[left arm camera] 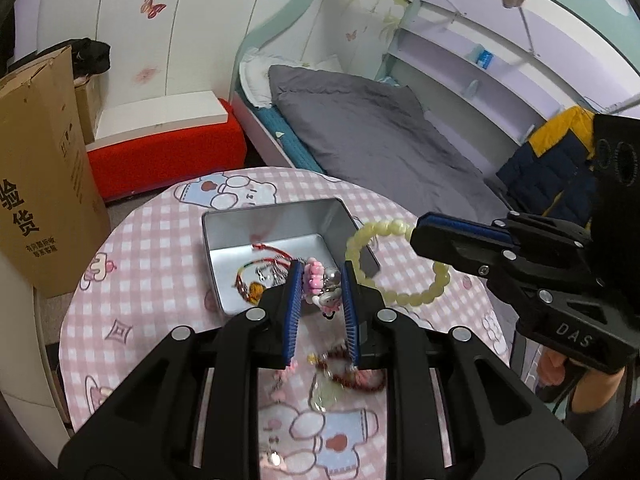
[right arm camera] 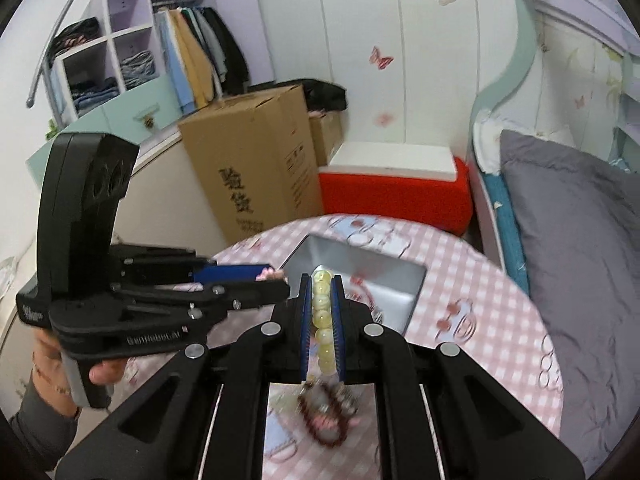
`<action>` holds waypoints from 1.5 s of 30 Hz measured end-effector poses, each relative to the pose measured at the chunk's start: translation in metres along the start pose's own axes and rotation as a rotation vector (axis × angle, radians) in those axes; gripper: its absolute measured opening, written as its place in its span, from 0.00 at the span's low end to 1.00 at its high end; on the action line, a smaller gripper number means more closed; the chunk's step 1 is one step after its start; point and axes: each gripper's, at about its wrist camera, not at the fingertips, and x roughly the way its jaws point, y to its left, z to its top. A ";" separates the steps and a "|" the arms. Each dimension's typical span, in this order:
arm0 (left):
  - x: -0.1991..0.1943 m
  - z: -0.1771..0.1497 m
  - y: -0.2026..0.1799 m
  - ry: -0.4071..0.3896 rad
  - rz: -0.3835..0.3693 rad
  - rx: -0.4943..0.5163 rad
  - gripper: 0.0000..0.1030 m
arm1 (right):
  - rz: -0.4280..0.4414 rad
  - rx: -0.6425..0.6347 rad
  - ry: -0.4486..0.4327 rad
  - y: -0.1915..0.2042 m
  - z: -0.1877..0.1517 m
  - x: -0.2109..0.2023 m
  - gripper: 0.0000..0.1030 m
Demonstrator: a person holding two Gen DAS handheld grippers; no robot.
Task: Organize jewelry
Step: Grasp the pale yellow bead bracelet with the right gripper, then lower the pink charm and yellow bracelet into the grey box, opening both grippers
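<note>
Over the tin point(left arm camera: 276, 236) on the bench point(left arm camera: 160, 240), your left tool point(left arm camera: 320, 286) pinches a pink charm point(left arm camera: 320, 284) just above its near rim. Your right tool point(right arm camera: 321, 308), clamped on the pale bracelet point(left arm camera: 394, 260), hangs right of the tin, farther off.

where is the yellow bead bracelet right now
The yellow bead bracelet hangs clamped in the right claw, in the air over the right edge of the open metal tin, beside the left claw.
</note>
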 end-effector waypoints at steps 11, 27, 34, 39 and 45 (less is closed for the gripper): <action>0.052 0.011 0.018 0.068 0.046 -0.042 0.19 | -0.056 0.018 0.032 -0.014 -0.004 0.052 0.07; 0.080 0.000 0.024 0.123 0.067 -0.045 0.25 | -0.041 0.051 0.096 -0.022 -0.023 0.071 0.08; 0.063 -0.003 0.020 0.093 0.070 -0.036 0.47 | -0.034 0.061 0.069 -0.023 -0.021 0.050 0.08; 0.036 -0.012 0.011 0.066 0.070 -0.007 0.47 | -0.013 0.047 0.039 -0.012 -0.027 0.023 0.08; -0.007 -0.046 0.005 0.022 0.113 0.041 0.48 | 0.006 0.012 0.023 0.007 -0.047 -0.006 0.09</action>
